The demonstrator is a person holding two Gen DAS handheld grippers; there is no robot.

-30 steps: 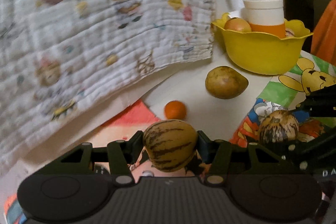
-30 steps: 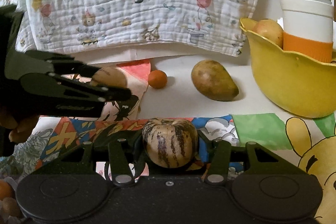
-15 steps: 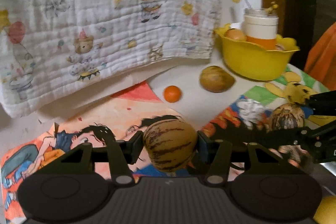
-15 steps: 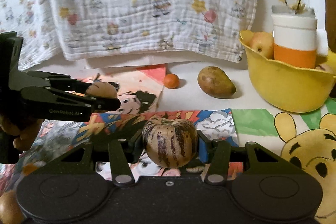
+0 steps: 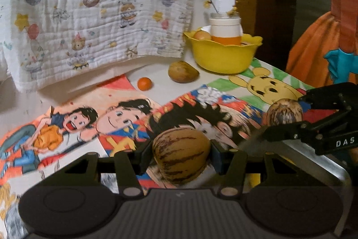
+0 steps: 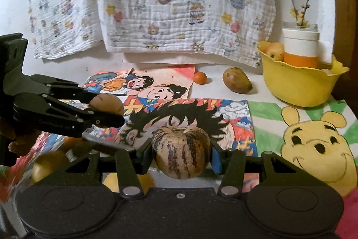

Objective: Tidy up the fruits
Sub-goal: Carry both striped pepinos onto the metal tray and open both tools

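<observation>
Two striped melons: a tan one with brown streaks [image 5: 181,159] on its side, and a purple-streaked one [image 6: 180,152] stem-up, both clamped and lifted. A brownish mango [image 6: 237,83] and a small orange [image 6: 199,77] lie near each other on the desk beside the yellow bowl [image 6: 295,86], which holds an apple [image 6: 274,51].

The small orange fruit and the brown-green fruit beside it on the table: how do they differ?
The small orange fruit is round, bright orange and much smaller; the brown-green fruit is elongated, mottled brown-green and tapers to a point. The brown-green fruit lies nearer the yellow bowl. Both rest loose on the white tabletop, untouched by either tool.
</observation>
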